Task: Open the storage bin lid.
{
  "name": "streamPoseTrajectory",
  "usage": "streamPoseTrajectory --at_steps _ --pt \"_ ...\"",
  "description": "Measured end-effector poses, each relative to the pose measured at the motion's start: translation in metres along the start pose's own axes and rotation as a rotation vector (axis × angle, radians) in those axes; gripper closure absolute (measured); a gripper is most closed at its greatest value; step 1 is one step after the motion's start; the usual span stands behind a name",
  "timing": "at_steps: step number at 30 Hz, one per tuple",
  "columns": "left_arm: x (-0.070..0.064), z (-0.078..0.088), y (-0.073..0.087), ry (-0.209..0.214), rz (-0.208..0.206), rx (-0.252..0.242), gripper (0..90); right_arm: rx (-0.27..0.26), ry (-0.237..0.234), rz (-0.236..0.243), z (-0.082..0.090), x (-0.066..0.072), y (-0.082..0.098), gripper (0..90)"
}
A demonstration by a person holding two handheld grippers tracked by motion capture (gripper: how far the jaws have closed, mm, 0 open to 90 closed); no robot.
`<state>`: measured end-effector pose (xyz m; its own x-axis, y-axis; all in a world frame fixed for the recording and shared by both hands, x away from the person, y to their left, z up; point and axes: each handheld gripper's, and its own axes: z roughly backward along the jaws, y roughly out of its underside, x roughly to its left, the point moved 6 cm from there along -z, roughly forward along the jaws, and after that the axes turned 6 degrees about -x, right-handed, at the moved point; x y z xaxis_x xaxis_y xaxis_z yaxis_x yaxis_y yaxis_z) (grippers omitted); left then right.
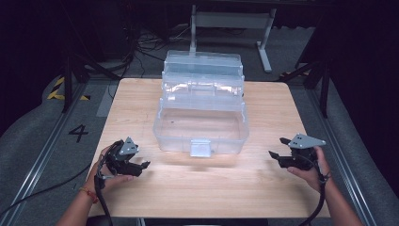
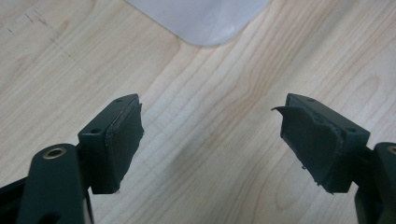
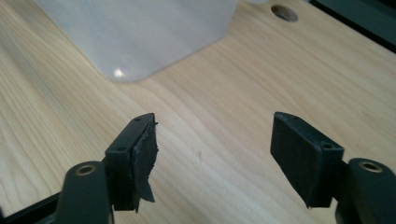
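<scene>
a clear box (image 1: 201, 123) sits mid-table, lid tiers swung up behind it, a grey latch (image 1: 200, 147) on its near wall. the left gripper (image 1: 139, 165) is near the table's (image 1: 211, 188) left edge, the right gripper (image 1: 277, 149) near the right edge, each apart from the box. both have jaws spread with bare wood between them. a wide bare strip runs along the near edge. in the left gripper view a box corner (image 2: 203, 21) lies ahead.

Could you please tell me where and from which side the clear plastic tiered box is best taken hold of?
Probably at the grey latch tab on the front wall of the clear plastic tiered box. It juts toward the person, centred between both open tools, so either could come straight in from the near side.
</scene>
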<state>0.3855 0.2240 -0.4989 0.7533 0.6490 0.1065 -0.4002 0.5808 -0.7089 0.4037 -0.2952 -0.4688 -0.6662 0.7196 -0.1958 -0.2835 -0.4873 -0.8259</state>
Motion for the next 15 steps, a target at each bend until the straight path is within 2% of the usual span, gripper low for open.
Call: streamPoseTrajectory --at_steps 6,8,10,11,12,13,15 --pt "-0.004 -0.004 0.01 0.017 -0.011 0.02 21.3 0.009 -0.007 -0.039 0.003 0.002 0.02 29.4" --pt "-0.007 -0.007 0.016 0.031 0.001 0.035 20.8 0.007 -0.004 -0.078 0.003 0.002 0.028 28.1" --pt "-0.008 -0.007 0.018 0.035 0.014 0.024 20.3 0.008 0.008 -0.095 0.003 0.001 0.034 25.7" --pt "-0.007 -0.007 0.019 0.036 0.011 0.022 19.8 0.004 0.011 -0.112 0.003 0.0 0.037 25.2" --pt "-0.008 -0.006 0.02 0.043 0.026 0.022 19.2 0.003 0.015 -0.136 0.004 0.0 0.042 24.5" --pt "-0.006 -0.006 0.021 0.039 0.019 0.018 19.2 0.003 0.015 -0.136 0.004 0.0 0.042 24.5" --pt "-0.006 -0.003 0.023 0.049 0.028 0.022 18.6 0.003 0.011 -0.176 0.004 -0.001 0.049 24.4"
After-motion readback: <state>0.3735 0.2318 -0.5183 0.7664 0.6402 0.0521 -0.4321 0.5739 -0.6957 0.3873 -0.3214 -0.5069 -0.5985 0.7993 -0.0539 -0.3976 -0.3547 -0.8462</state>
